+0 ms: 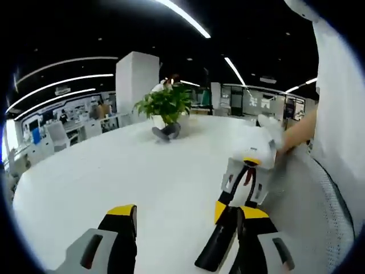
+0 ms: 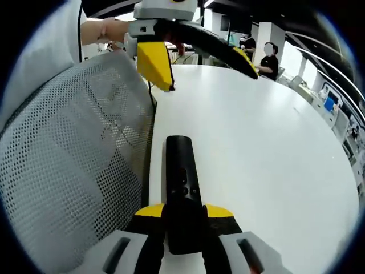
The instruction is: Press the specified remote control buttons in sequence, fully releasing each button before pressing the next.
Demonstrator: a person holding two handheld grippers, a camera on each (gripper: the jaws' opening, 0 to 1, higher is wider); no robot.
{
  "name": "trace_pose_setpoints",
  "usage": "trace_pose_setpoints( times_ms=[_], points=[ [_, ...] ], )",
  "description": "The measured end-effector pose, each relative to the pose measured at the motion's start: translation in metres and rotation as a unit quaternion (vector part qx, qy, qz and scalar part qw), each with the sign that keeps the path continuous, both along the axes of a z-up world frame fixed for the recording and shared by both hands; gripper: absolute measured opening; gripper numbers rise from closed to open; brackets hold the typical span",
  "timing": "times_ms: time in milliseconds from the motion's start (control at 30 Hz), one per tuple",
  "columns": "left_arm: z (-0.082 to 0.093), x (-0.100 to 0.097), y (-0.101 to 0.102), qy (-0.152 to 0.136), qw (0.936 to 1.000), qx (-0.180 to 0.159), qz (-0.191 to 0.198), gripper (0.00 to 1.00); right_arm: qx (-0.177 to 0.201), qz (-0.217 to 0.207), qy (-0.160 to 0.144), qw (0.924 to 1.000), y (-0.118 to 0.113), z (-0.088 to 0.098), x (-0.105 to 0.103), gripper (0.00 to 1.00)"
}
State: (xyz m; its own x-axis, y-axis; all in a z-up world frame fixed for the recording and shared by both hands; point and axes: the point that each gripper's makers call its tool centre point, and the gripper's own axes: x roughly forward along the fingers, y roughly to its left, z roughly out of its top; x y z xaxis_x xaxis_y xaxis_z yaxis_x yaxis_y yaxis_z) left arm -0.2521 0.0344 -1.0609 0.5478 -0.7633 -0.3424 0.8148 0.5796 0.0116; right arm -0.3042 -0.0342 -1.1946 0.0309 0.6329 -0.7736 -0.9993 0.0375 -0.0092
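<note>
The black remote control lay lengthwise between the jaws of the right gripper, its near end clamped there and its long axis running toward twelve o'clock in the right gripper view, button face up above the white surface. The right gripper was closed on the remote. The left gripper entered that view at twelve o'clock, well apart from the buttons. In the left gripper view its own jaws stood open and empty, and the right gripper showed at three o'clock. Any press would probably fall to the left gripper. A mesh chair back stood at nine o'clock; a potted plant sat far across the surface.
</note>
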Motion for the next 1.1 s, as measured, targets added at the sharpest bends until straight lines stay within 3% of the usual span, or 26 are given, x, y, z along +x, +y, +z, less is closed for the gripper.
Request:
trace_pose_setpoints(
  times_ms=[167, 367, 467, 533, 567, 600, 633, 700, 767, 833, 867, 900, 967, 1100],
  points=[
    [0.027, -0.002, 0.024, -0.065, 0.9962, -0.020, 0.055, 0.85, 0.004, -0.004, 0.005, 1.0000, 0.000, 0.000, 0.000, 0.22],
    [0.058, -0.004, 0.045, -0.133, 0.9819, -0.079, 0.108, 0.90, 0.013, -0.028, 0.034, 0.9989, 0.001, 0.002, 0.001, 0.23],
    [0.083, -0.006, 0.054, -0.181, 0.9645, -0.145, 0.127, 0.93, 0.013, -0.026, 0.034, 0.9990, 0.001, 0.002, 0.000, 0.24],
    [0.100, -0.007, 0.064, -0.207, 0.9466, -0.198, 0.148, 0.93, 0.015, -0.029, 0.042, 0.9986, 0.001, 0.002, -0.002, 0.26],
    [0.109, -0.008, 0.072, -0.220, 0.9341, -0.227, 0.165, 0.94, 0.016, -0.033, 0.047, 0.9982, 0.002, 0.003, -0.003, 0.27],
    [0.112, -0.007, 0.078, -0.232, 0.9273, -0.235, 0.177, 0.96, 0.017, -0.036, 0.051, 0.9979, 0.002, 0.003, -0.003, 0.28],
    [0.113, -0.006, 0.085, -0.236, 0.9205, -0.241, 0.197, 0.98, 0.018, -0.036, 0.054, 0.9977, 0.002, 0.003, -0.004, 0.30],
    [0.104, -0.001, 0.098, -0.227, 0.9165, -0.233, 0.233, 1.00, 0.014, -0.037, 0.056, 0.9976, 0.002, 0.004, -0.007, 0.33],
    [0.090, 0.004, 0.108, -0.202, 0.9142, -0.226, 0.269, 1.00, -0.005, -0.027, 0.033, 0.9991, -0.004, 0.002, -0.005, 0.34],
    [0.079, 0.007, 0.119, -0.187, 0.9036, -0.243, 0.299, 1.00, -0.016, -0.023, 0.029, 0.9992, -0.007, 0.002, -0.006, 0.34],
    [0.070, 0.011, 0.125, -0.177, 0.9038, -0.224, 0.318, 1.00, -0.023, -0.020, 0.022, 0.9993, -0.010, 0.002, -0.005, 0.33],
    [0.065, 0.012, 0.127, -0.168, 0.9092, -0.203, 0.322, 1.00, -0.029, -0.017, 0.014, 0.9994, -0.012, 0.002, -0.004, 0.31],
    [0.068, 0.013, 0.127, -0.170, 0.9087, -0.205, 0.321, 1.00, -0.038, -0.005, -0.006, 0.9992, -0.015, 0.003, -0.001, 0.25],
    [0.064, 0.013, 0.130, -0.164, 0.9094, -0.198, 0.327, 1.00, -0.041, 0.005, -0.002, 0.9992, -0.012, 0.003, -0.001, 0.22]
  ],
)
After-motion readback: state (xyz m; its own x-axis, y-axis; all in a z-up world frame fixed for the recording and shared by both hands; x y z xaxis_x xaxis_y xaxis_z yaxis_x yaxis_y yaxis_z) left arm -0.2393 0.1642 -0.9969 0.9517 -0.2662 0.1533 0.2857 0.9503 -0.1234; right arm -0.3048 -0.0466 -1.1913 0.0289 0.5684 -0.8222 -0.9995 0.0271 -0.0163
